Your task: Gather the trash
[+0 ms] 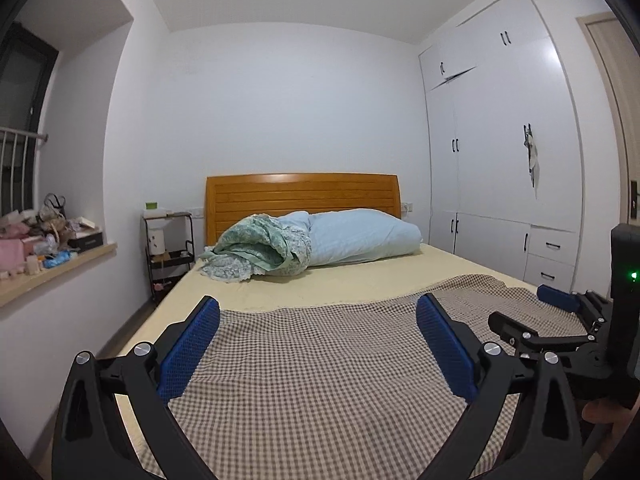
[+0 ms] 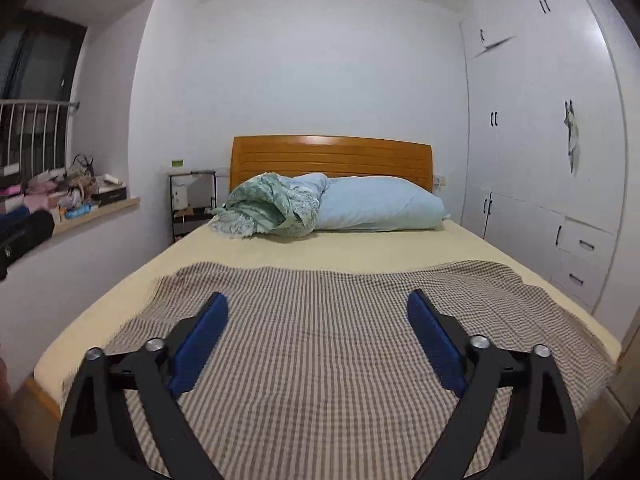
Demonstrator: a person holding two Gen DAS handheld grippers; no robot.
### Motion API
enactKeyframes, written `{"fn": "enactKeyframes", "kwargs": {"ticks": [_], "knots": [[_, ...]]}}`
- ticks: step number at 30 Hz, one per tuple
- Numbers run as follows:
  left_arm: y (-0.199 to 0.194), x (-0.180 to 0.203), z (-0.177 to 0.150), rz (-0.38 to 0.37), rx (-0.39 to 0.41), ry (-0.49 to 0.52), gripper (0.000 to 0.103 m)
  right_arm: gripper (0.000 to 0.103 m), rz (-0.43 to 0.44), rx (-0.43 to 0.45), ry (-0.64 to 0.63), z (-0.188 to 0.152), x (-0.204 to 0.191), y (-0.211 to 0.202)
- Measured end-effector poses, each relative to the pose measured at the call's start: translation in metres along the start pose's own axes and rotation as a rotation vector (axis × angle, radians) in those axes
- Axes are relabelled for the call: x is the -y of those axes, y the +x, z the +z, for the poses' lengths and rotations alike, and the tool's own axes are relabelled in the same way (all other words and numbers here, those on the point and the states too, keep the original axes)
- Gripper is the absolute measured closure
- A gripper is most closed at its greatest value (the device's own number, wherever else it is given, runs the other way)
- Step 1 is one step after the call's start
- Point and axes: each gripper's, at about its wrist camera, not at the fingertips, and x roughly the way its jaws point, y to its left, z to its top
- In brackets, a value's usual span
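Observation:
Both views look along a bed with a yellow sheet (image 1: 360,280) and a brown checked cloth (image 1: 320,360) spread over its foot end. My left gripper (image 1: 318,304) hovers above the checked cloth, open, with nothing between its blue pads. My right gripper (image 2: 318,298) is open too and empty above the same cloth (image 2: 320,340). The right gripper (image 1: 556,308) also shows at the right edge of the left wrist view. No piece of trash can be made out on the bed. A cluttered windowsill (image 1: 56,264) at the left holds bags, boxes and wrappers.
A folded green quilt (image 1: 260,248) and a pale blue duvet (image 1: 360,236) lie by the wooden headboard (image 1: 302,196). A black shelf rack (image 1: 168,248) stands left of the bed. White wardrobe doors and drawers (image 1: 512,180) line the right wall.

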Motion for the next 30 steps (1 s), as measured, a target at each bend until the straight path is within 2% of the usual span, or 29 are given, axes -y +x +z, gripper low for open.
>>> {"fn": "enactKeyframes", "kwargs": {"ticks": [6, 15, 23, 28, 30], "knots": [[-0.072, 0.005, -0.014, -0.008, 0.013, -0.010, 0.008, 0.015, 0.011, -0.004, -0.029, -0.016, -0.012, -0.047], [-0.165, 0.003, -0.037, 0.040, -0.009, -0.010, 0.008, 0.015, 0.062, 0.002, 0.002, -0.044, -0.020, -0.120], [-0.239, 0.005, -0.061, 0.094, -0.037, -0.013, 0.008, 0.015, 0.052, -0.018, 0.022, -0.078, -0.028, -0.174], [-0.297, 0.017, -0.069, 0.073, -0.016, -0.017, 0.008, 0.015, 0.021, 0.007, 0.036, -0.088, -0.030, -0.216], [-0.317, 0.021, -0.071, 0.053, -0.008, -0.017, 0.008, 0.015, 0.009, -0.012, 0.057, -0.097, -0.030, -0.236]]}}
